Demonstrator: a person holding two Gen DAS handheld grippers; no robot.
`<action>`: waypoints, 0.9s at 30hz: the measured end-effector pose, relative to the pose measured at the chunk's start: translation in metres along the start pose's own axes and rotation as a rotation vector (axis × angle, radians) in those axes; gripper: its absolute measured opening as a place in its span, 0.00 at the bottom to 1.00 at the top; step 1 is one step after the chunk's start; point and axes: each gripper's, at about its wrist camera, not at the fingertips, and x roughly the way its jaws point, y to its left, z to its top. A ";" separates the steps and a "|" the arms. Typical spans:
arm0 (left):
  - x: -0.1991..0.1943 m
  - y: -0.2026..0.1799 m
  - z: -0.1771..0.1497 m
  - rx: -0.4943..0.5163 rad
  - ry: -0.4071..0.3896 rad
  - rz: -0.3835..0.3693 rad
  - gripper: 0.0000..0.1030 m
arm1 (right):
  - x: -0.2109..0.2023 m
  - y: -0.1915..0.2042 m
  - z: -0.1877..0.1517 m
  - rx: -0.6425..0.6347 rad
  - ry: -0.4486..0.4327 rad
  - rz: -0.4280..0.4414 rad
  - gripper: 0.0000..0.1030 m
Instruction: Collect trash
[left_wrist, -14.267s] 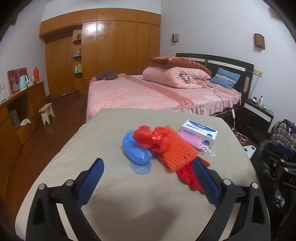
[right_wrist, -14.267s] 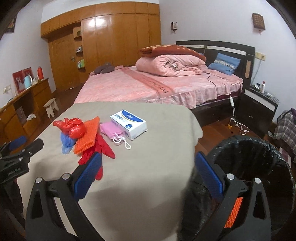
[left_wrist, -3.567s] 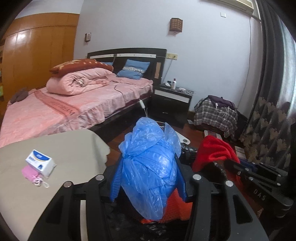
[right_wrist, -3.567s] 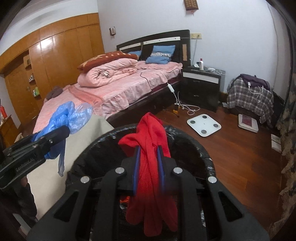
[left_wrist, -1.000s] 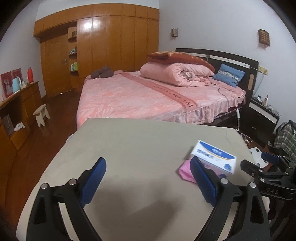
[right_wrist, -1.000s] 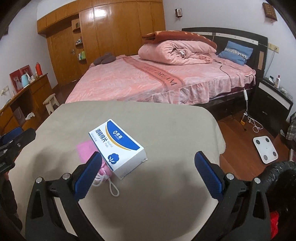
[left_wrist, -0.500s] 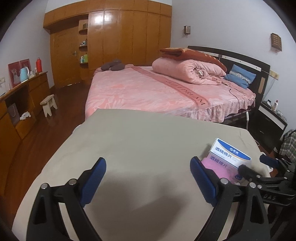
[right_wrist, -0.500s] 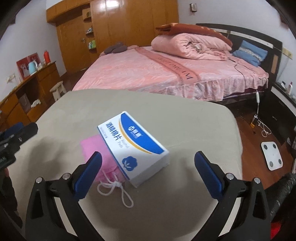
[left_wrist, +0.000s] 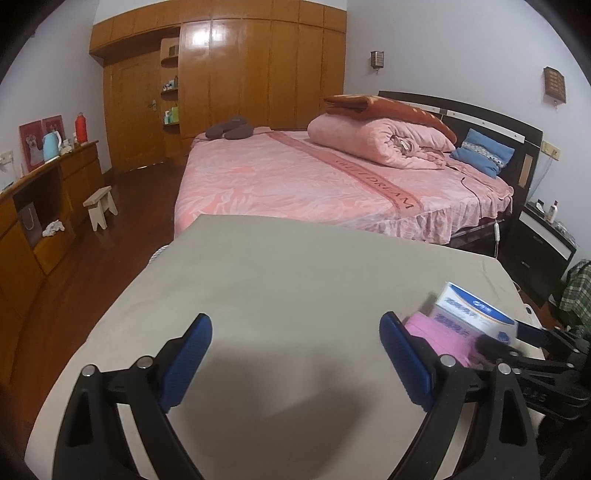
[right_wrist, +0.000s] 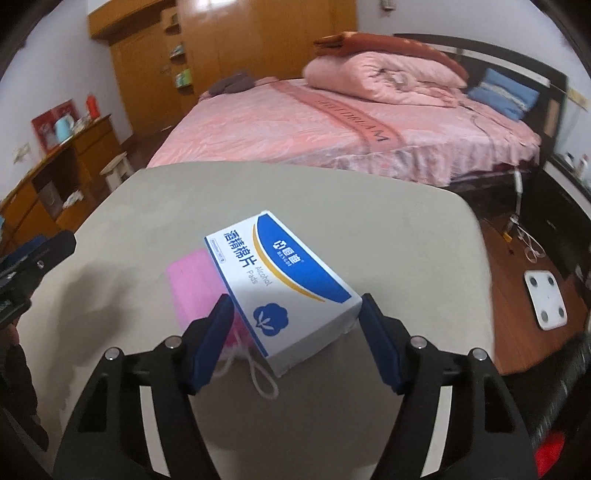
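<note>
A white and blue alcohol-pad box (right_wrist: 284, 291) lies on the beige table (right_wrist: 406, 236), partly over a pink face mask (right_wrist: 195, 284) with white ear loops. My right gripper (right_wrist: 295, 317) has its blue pads on either side of the box's near end, closing in on it; contact is unclear. In the left wrist view the box (left_wrist: 472, 314) and mask (left_wrist: 443, 334) lie at the right, just right of my left gripper (left_wrist: 295, 354), which is open and empty over bare table. The right gripper's tip (left_wrist: 517, 339) shows there beside the box.
A black-lined trash bin (right_wrist: 569, 398) with red trash inside stands at the table's right, low in the right wrist view. A pink bed (left_wrist: 314, 181) lies beyond the table. A wooden dresser (left_wrist: 37, 206), a stool (left_wrist: 101, 201) and a bathroom scale (right_wrist: 546, 299) stand on the wood floor.
My right gripper has moved forward onto the box and its jaws have narrowed around it. The left gripper has drifted slightly and stays open.
</note>
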 end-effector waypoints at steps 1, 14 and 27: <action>0.000 0.000 -0.001 0.000 0.001 -0.001 0.88 | -0.002 -0.002 -0.004 0.013 0.005 -0.016 0.66; -0.001 -0.008 -0.007 0.005 0.015 -0.020 0.88 | -0.005 -0.012 -0.016 0.037 0.023 -0.030 0.81; 0.020 -0.039 -0.013 0.043 0.064 -0.084 0.86 | -0.014 -0.035 -0.022 0.186 -0.011 -0.101 0.67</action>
